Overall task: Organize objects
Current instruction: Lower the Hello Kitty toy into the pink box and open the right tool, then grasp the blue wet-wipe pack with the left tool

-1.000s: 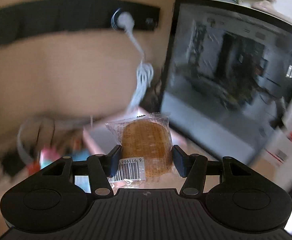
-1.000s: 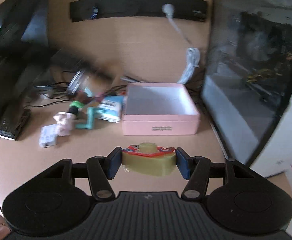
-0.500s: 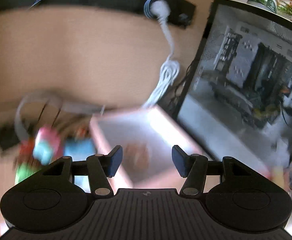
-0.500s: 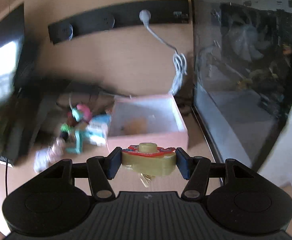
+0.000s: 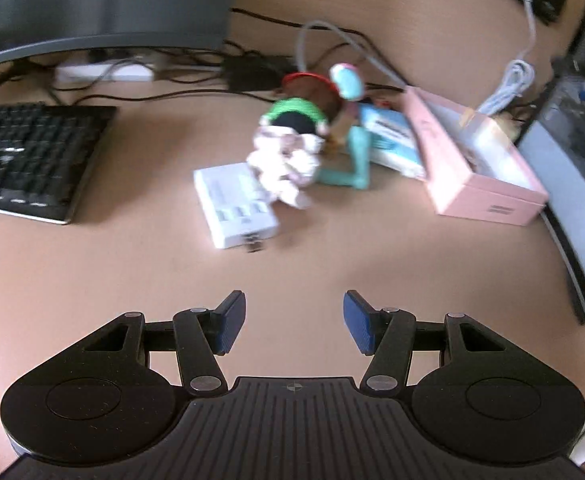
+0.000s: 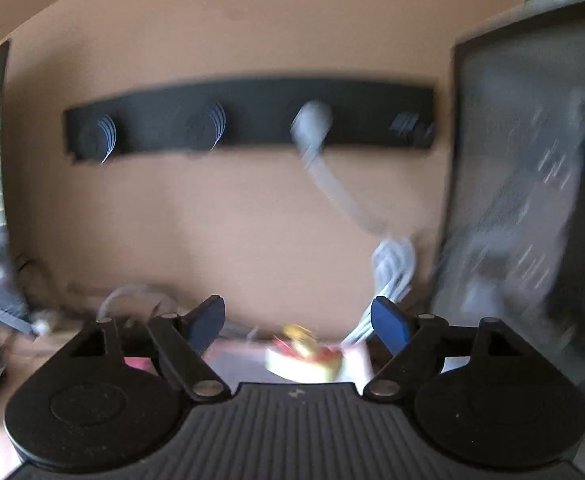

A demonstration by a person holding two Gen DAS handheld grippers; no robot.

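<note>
Pink cardboard box (image 5: 488,196) held some items (contents blurred). Right gripper (image 6: 298,322), jaws just opened, released a yellow-and-red toy (image 6: 304,360); left gripper (image 5: 294,320) gaped empty, a cluttered pile of toys (image 5: 308,136) still unsorted.

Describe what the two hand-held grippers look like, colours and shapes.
Both look alike. The left hand-held gripper and right hand-held gripper each have a ribbed black body with a small crosshair mark, two rounded black lobes bearing circular discs, black linkage arms with silver pivot pins, and blue pads on the fingertips. No cables or sleeves show.
</note>
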